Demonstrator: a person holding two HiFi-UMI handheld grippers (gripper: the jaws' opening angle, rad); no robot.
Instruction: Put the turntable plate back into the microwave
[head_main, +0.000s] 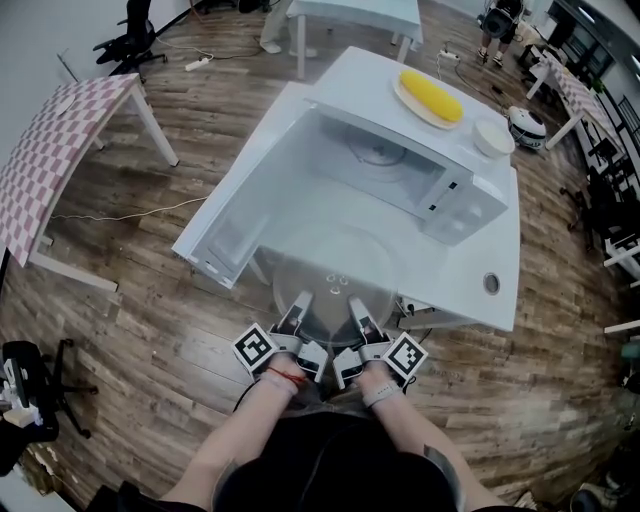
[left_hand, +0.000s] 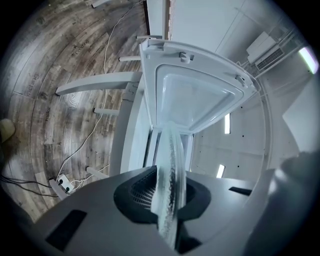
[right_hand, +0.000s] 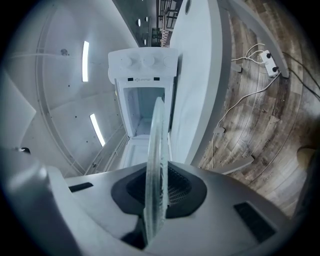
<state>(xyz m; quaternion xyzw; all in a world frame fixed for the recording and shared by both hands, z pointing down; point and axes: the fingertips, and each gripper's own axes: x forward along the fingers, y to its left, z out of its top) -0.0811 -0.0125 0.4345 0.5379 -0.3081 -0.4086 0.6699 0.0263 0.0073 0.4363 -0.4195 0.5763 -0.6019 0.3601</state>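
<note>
The glass plate (head_main: 335, 278) hangs in the air just in front of the microwave (head_main: 445, 195), not yet inside. Both tools pinch its near rim. The left tool (head_main: 298, 302) and the right tool (head_main: 356, 304) sit side by side, each closed narrowly on the edge of the glass.

The step in hand looks like the carry-in. To do it well, I would keep the plate flat and both grips even, since its weight hangs out ahead of the two tools and the glass is smooth — a tilt or a slack grip could let it slide. It should go straight into the microwave's mouth, clear of the door (head_main: 245, 215) swung open at the microwave's left. It should then come down centred on the ring (head_main: 375, 155) on the microwave's floor, lowered rather than dropped.

Only the head view shows the layout: the plate's round outline, the ring inside, the desk (head_main: 500, 255) under the microwave, and a cob of corn (head_main: 431, 95) on a dish at the microwave's far side. The gripper views show what it cannot — the rim seated deep between each pair of jaws. The left one looks past the glass at the door's inner face, the right one at the microwave's knobs and mouth.
</note>
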